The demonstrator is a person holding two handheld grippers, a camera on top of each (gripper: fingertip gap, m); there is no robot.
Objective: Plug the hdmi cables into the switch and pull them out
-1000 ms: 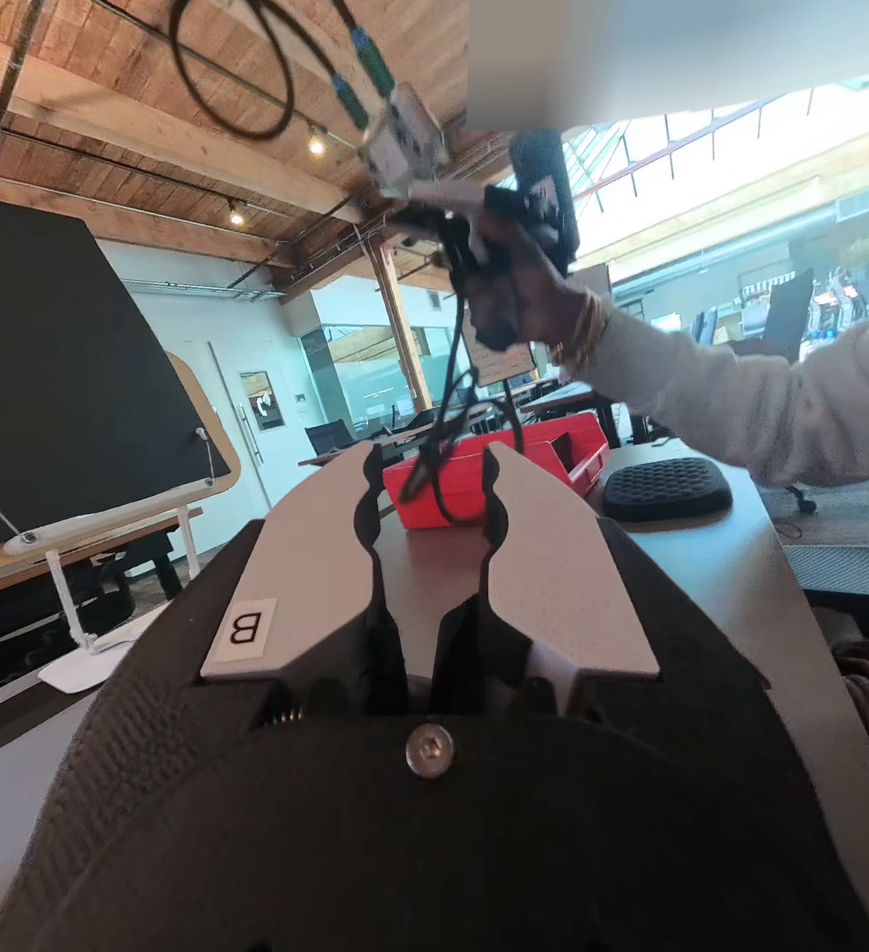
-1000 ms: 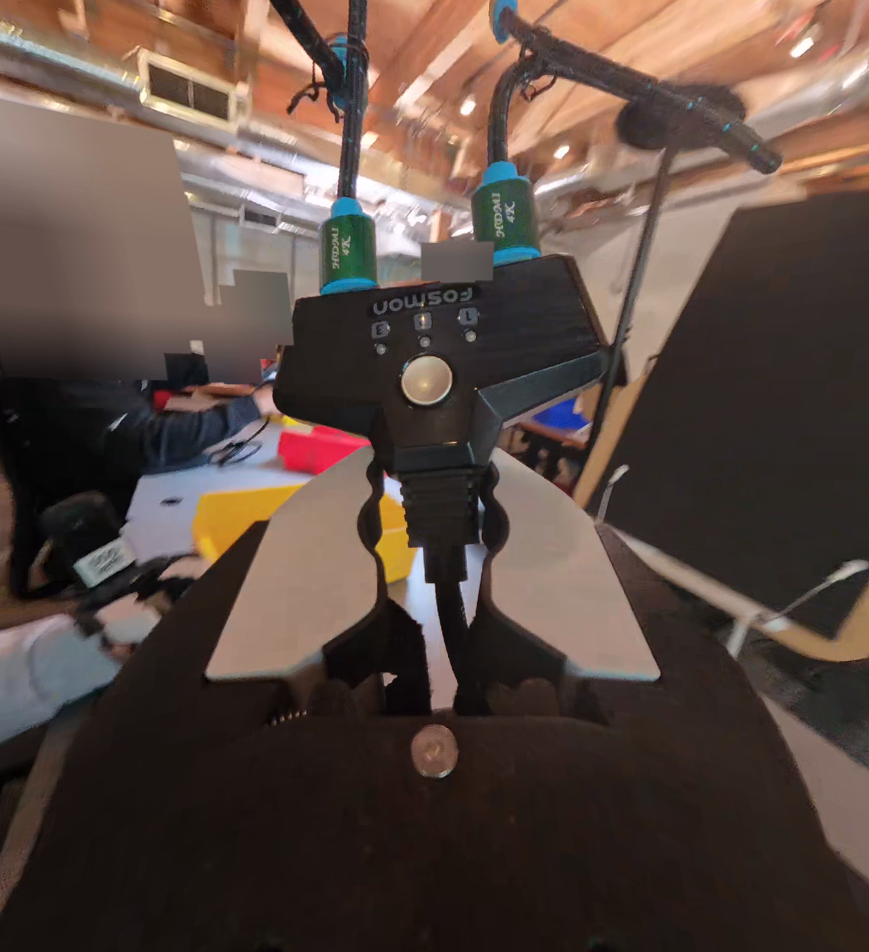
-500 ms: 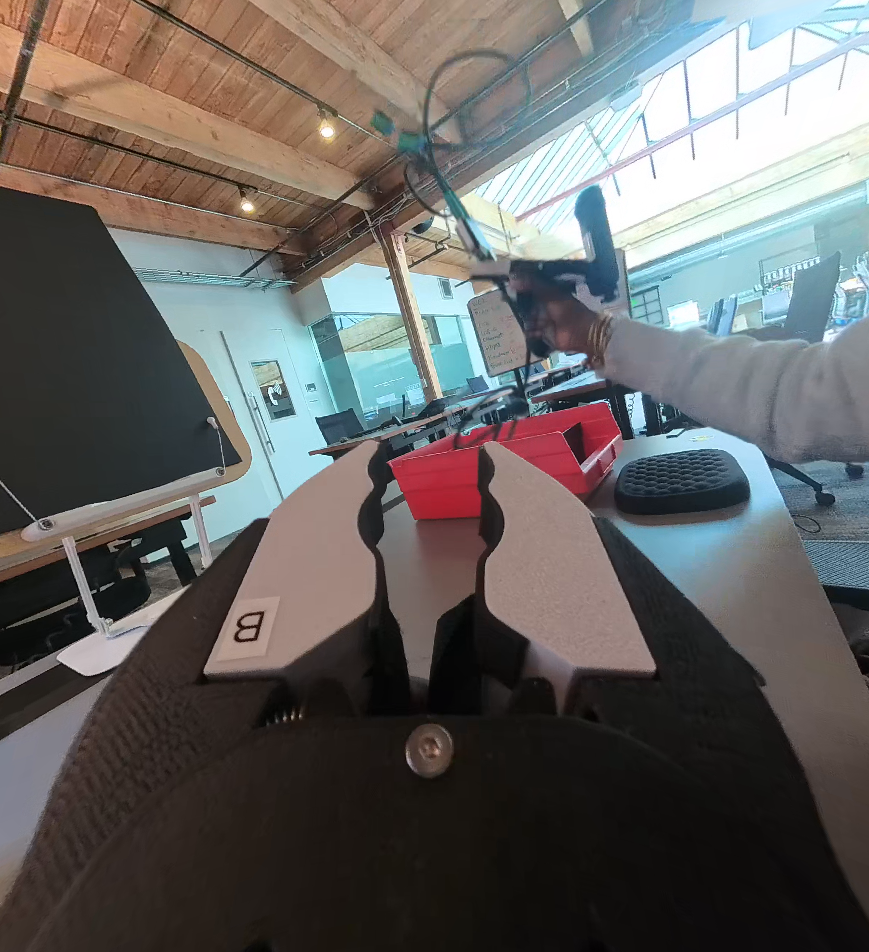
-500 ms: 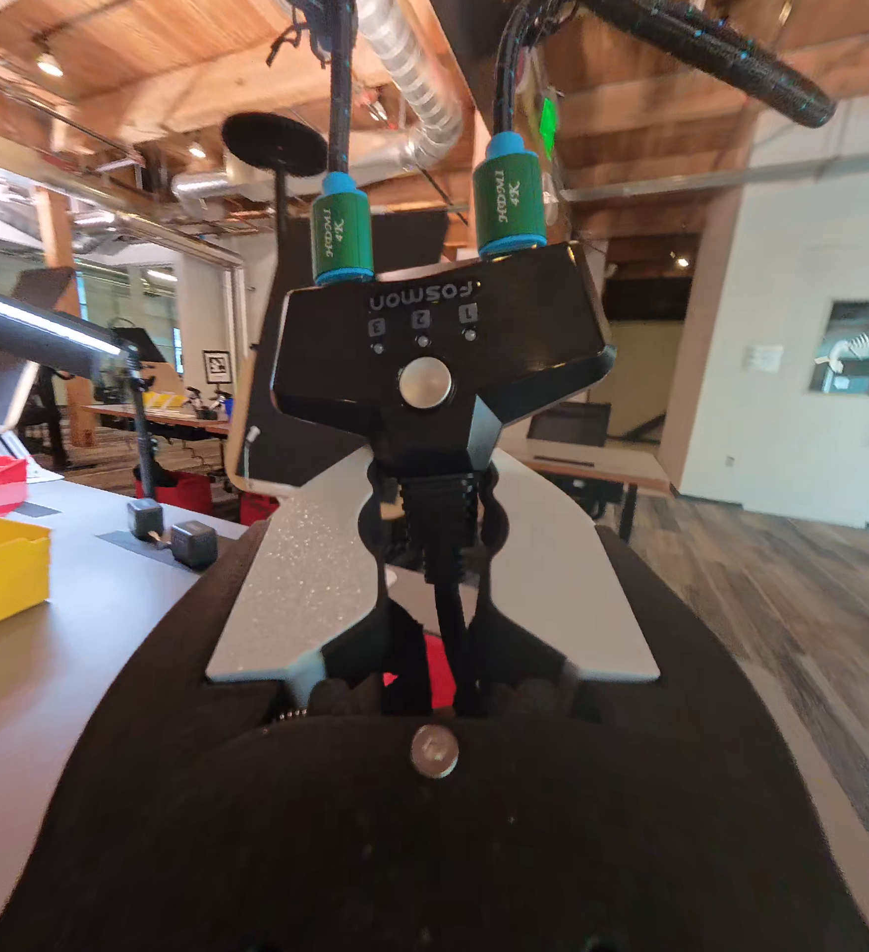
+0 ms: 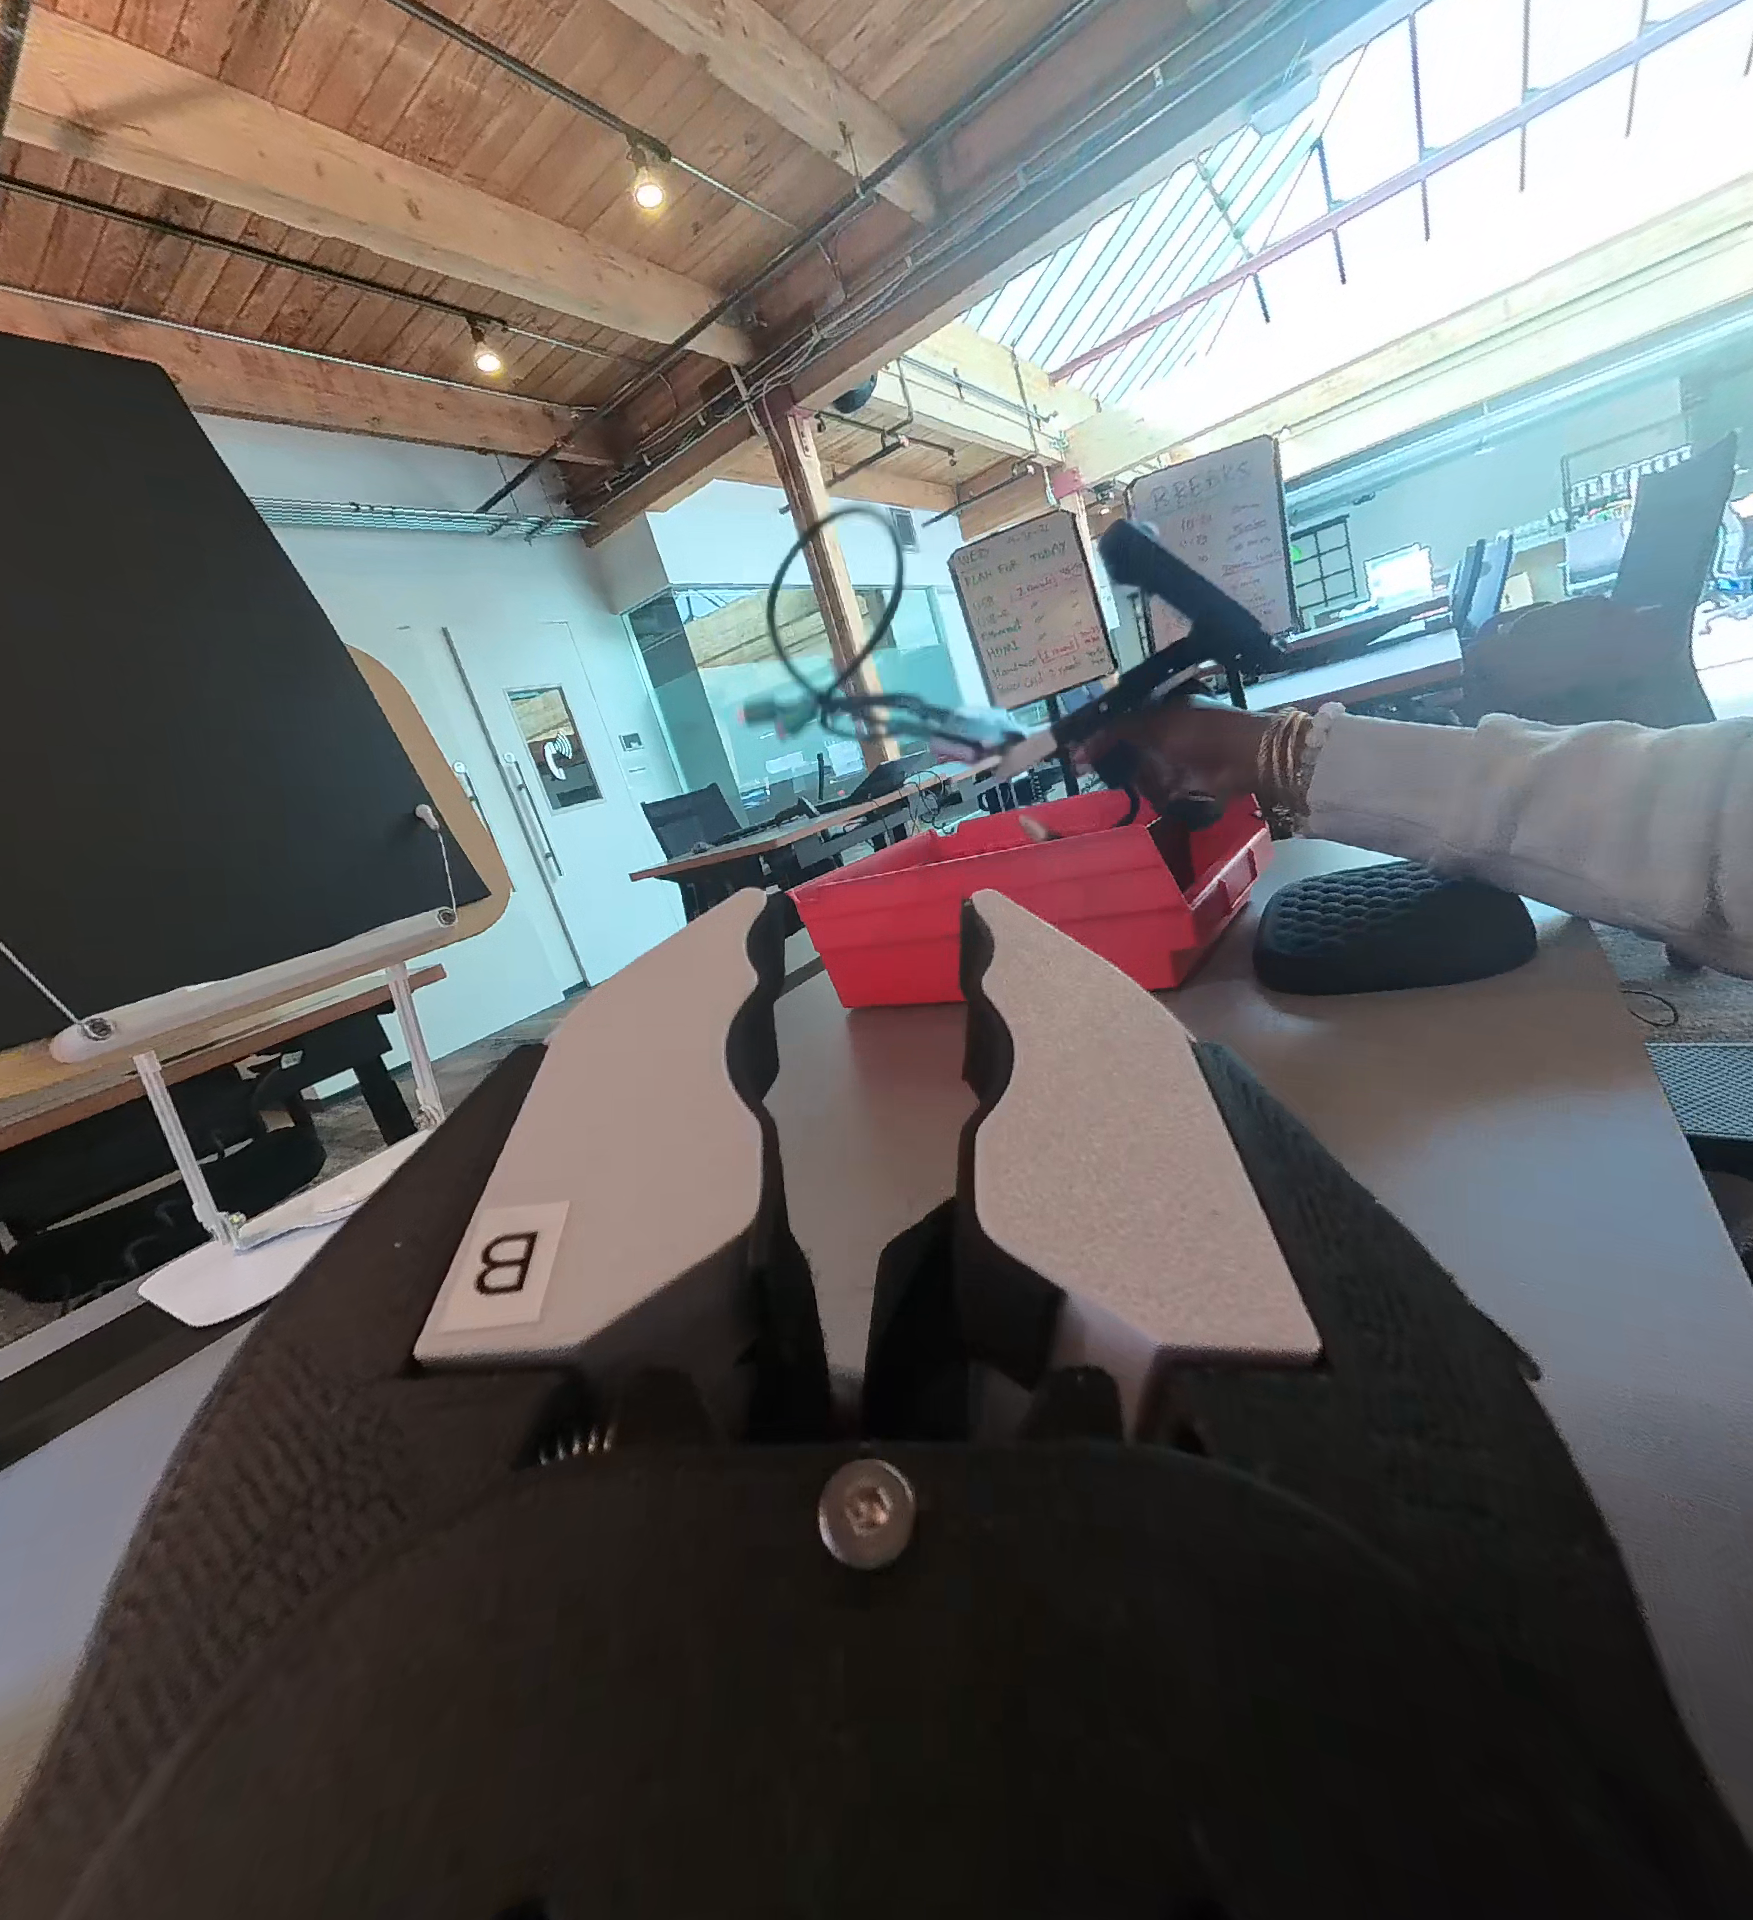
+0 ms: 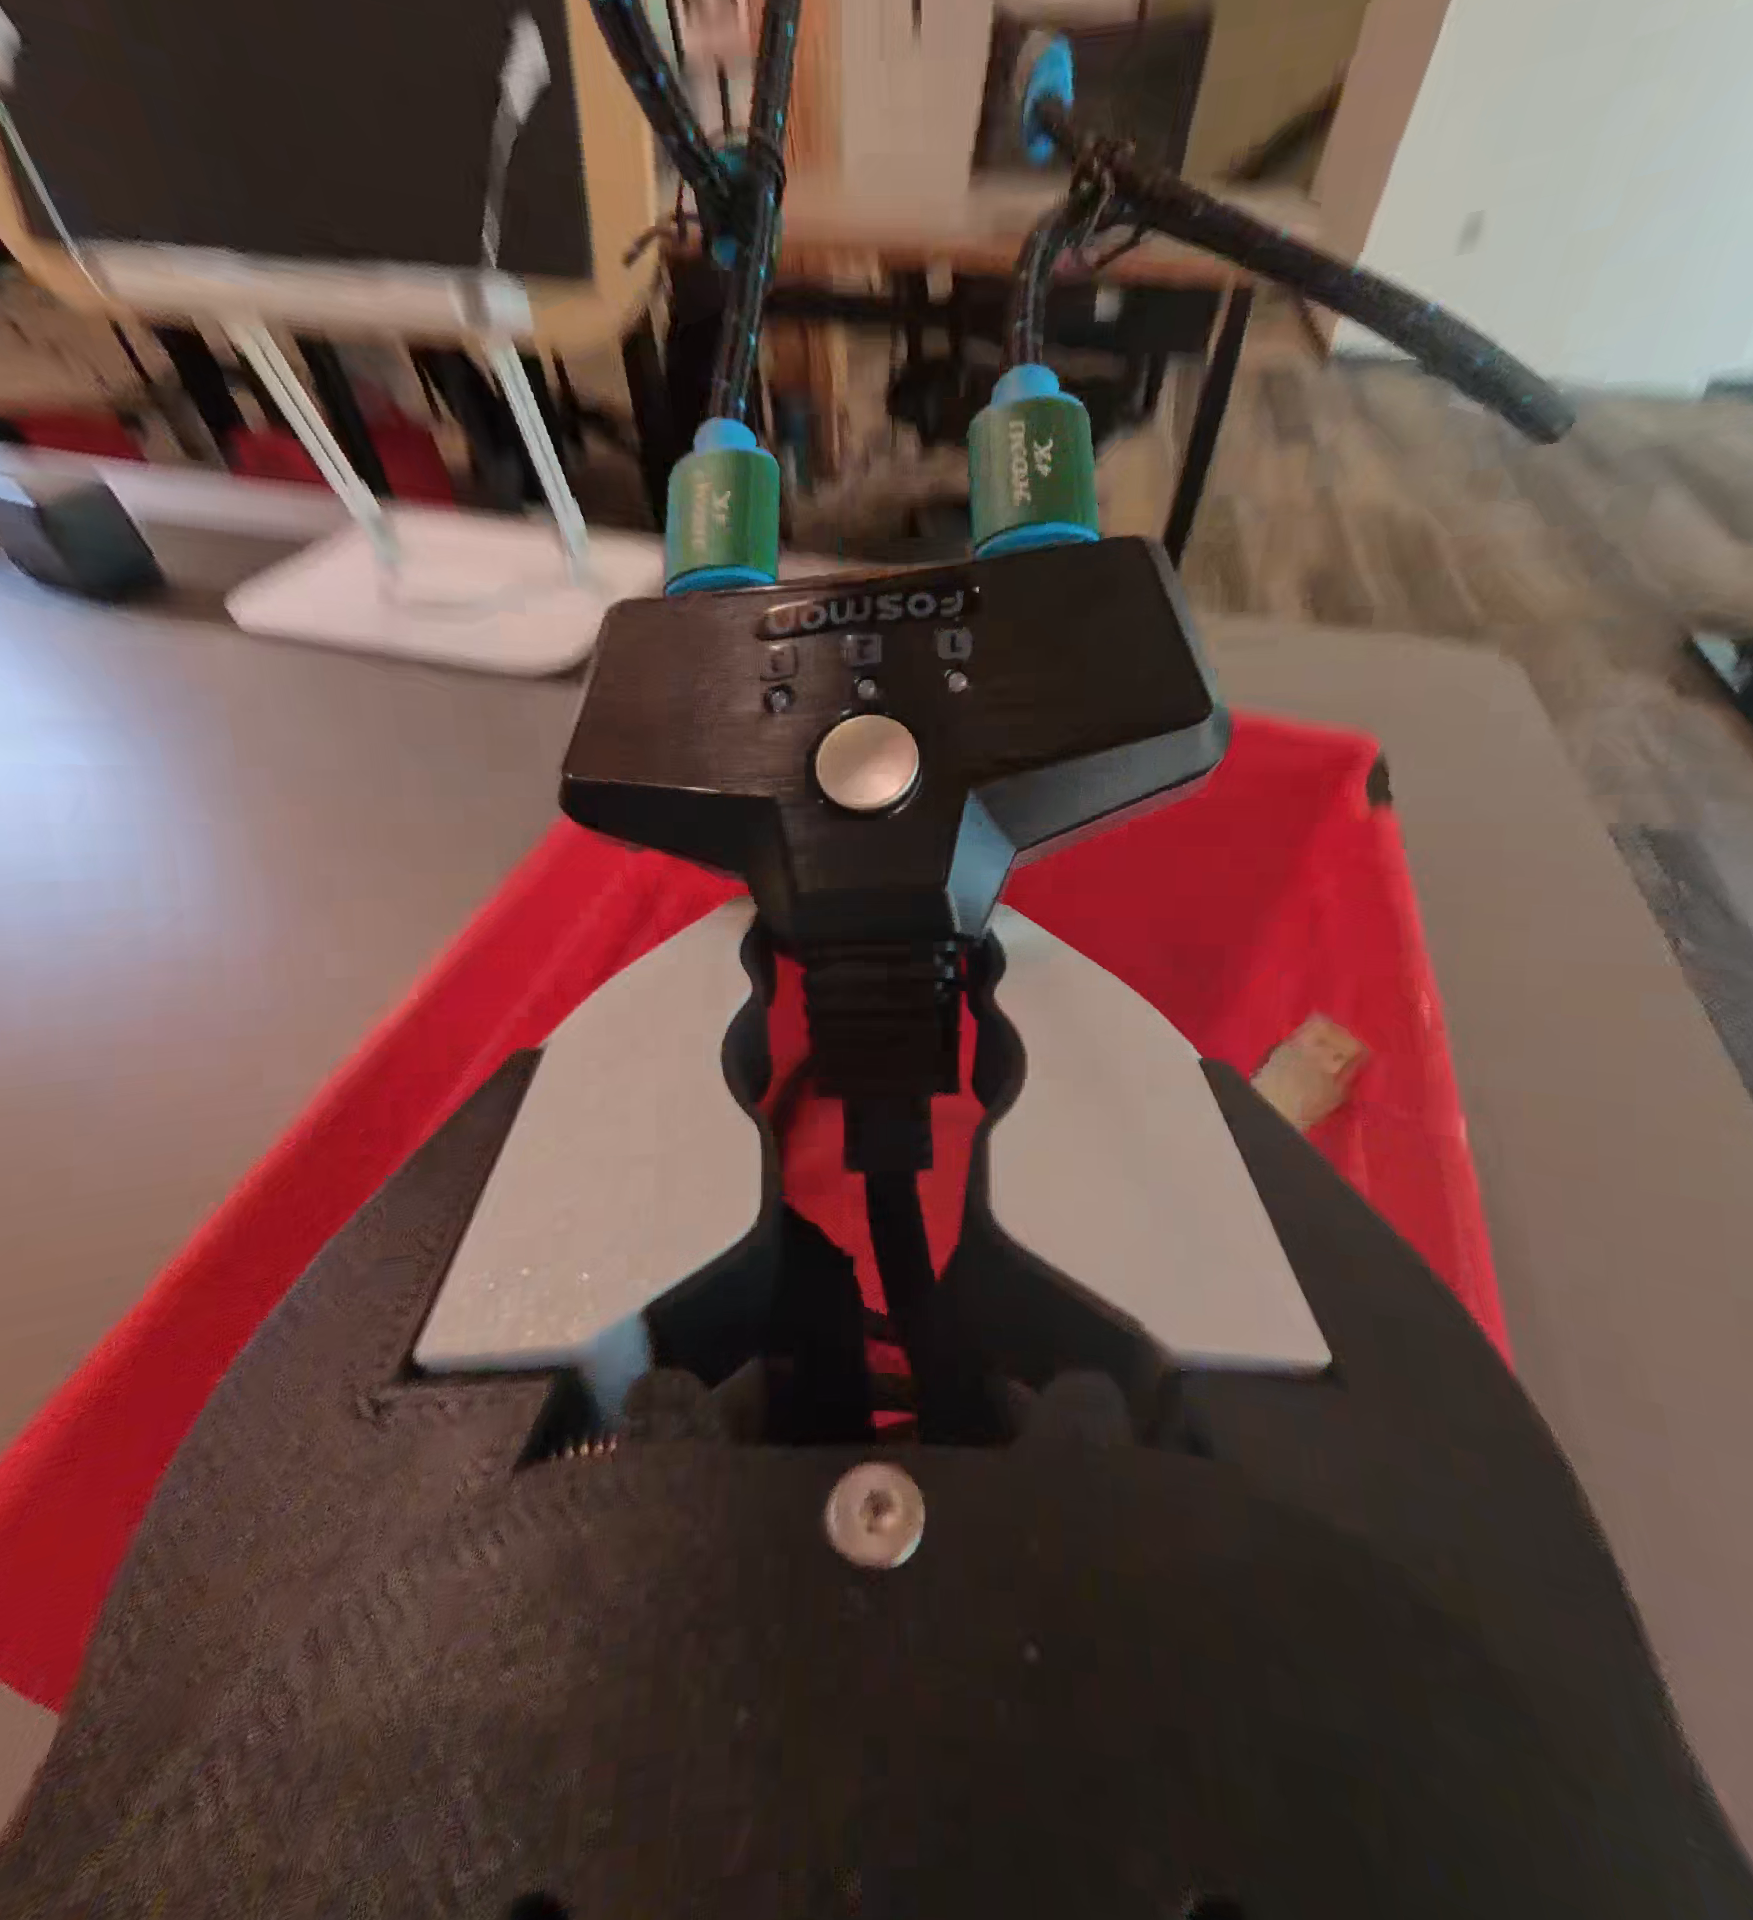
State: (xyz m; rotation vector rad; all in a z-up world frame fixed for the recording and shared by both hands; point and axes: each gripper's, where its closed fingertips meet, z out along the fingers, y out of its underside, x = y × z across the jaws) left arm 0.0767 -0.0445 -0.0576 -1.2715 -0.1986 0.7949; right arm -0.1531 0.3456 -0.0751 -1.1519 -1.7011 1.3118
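A red bin (image 5: 1007, 914) sits on the grey table (image 5: 1423, 1195), out in front of the left gripper (image 5: 867, 935). Next to the bin, on its right, lies a black bumpy pad (image 5: 1391, 925). Off the left side of the table stands a big black board (image 5: 124, 707) on a thin white stand (image 5: 197, 1174). Nothing lies on the table between the left gripper and the bin, so there is bare room there. The table's right edge runs close by the pad, and the floor shows past it.

The left gripper rests low over the table with its two fingers apart and nothing between them.

The right gripper (image 6: 877, 940) is held above the red bin (image 6: 1267, 831), which fills the space under it. A small tan piece (image 6: 1308, 1065) lies in the bin near its right wall. Past the bin there is bare grey table (image 6: 176, 831), then the white foot of the stand (image 6: 415, 608).

The right gripper pinches the black switch (image 6: 893, 717) by its ribbed neck, so the switch sticks out past the fingertips. Two green plugs (image 6: 1033, 478) of the hdmi cables (image 6: 1319, 301) sit in the far side of the switch. The cables bend up and away. From the left side, the hand (image 5: 1194, 753) holding that gripper shows just over the bin's far end.
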